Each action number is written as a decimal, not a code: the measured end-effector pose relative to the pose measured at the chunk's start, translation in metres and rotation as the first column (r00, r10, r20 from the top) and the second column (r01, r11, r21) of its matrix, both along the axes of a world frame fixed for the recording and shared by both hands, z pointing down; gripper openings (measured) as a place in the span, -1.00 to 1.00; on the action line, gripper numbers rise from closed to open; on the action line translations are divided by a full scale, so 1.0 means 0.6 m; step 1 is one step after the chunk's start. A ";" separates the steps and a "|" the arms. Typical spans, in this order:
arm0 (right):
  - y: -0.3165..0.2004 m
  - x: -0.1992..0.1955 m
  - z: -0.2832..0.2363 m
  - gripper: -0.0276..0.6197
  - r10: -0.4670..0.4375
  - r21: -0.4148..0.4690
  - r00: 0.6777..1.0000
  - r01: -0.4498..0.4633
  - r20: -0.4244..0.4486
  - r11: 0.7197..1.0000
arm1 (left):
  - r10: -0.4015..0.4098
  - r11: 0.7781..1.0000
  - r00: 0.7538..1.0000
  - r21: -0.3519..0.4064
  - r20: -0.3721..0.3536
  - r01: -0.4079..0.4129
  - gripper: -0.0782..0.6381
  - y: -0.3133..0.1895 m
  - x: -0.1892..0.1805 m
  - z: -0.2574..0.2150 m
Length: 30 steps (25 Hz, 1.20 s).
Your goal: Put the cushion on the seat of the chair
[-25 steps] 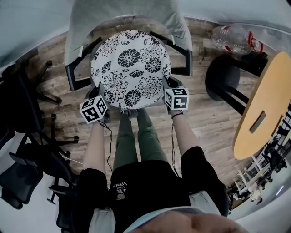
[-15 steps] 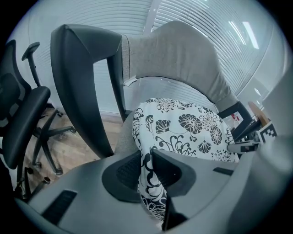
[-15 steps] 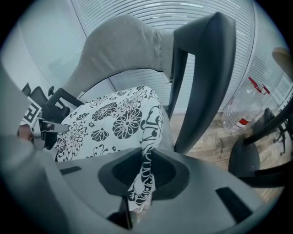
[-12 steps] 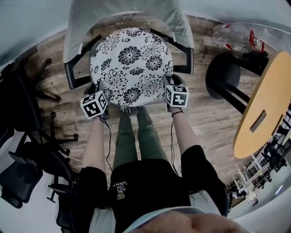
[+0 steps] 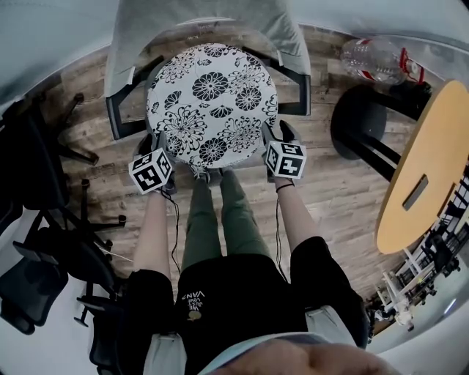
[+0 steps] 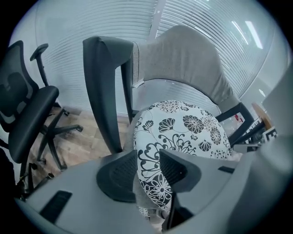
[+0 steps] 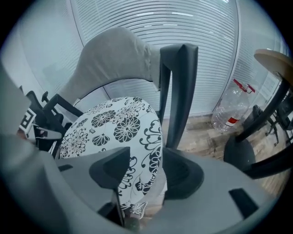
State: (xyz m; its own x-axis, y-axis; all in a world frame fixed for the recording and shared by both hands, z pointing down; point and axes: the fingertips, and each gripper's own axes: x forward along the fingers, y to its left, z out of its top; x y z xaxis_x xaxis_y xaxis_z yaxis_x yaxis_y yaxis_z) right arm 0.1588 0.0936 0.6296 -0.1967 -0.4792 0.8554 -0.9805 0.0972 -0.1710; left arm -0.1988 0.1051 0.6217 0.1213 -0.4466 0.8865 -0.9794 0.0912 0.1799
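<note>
The round white cushion (image 5: 211,99) with black flowers lies flat on the seat of the grey-backed chair (image 5: 205,22), between its black armrests (image 5: 119,121). My left gripper (image 5: 150,143) is at the cushion's near left rim and my right gripper (image 5: 275,133) at its near right rim. In the left gripper view the cushion (image 6: 183,132) has its edge between the jaws of the left gripper (image 6: 149,176), which are opening, the pads apart from the fabric. The right gripper (image 7: 146,176) is opening too, with the cushion (image 7: 119,128) edge loose between its jaws.
A clear water bottle (image 5: 374,62) lies on the wood floor at the right, beside a black table base (image 5: 359,121) and a round wooden tabletop (image 5: 425,168). Black office chairs (image 5: 37,183) crowd the left side. Window blinds (image 7: 160,27) stand behind the chair.
Both grippers' jaws have spread apart and let go of the cushion's rim. The cushion has shifted slightly further back onto the seat. The hands have hardly moved.
</note>
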 end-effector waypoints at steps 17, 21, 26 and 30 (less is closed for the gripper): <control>-0.016 -0.058 -0.078 -0.86 -0.058 0.123 0.996 0.050 0.065 0.991 | 0.057 0.992 0.998 0.115 -0.025 -0.053 -0.75 -0.025 0.029 -0.078; -0.019 -0.065 -0.103 -0.86 -0.062 0.146 0.995 0.051 0.078 0.988 | 0.061 0.989 0.998 0.134 -0.018 -0.058 -0.75 -0.027 0.030 -0.102; -0.026 -0.068 -0.133 -0.86 -0.064 0.171 0.994 0.048 0.086 0.984 | 0.055 0.986 0.998 0.160 -0.023 -0.051 -0.75 -0.037 0.031 -0.134; -0.029 -0.070 -0.168 -0.86 -0.069 0.194 0.994 0.051 0.087 0.980 | 0.057 0.979 0.998 0.196 -0.027 -0.051 -0.75 -0.046 0.033 -0.173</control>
State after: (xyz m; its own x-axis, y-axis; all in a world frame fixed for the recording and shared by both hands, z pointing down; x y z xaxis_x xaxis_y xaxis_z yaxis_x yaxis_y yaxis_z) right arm 0.1168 0.0765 0.5287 -0.3041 -0.6173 0.7256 -0.9526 0.1950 -0.2334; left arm -0.1790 0.0772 0.5181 0.1772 -0.6024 0.7783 -0.9753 -0.0014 0.2210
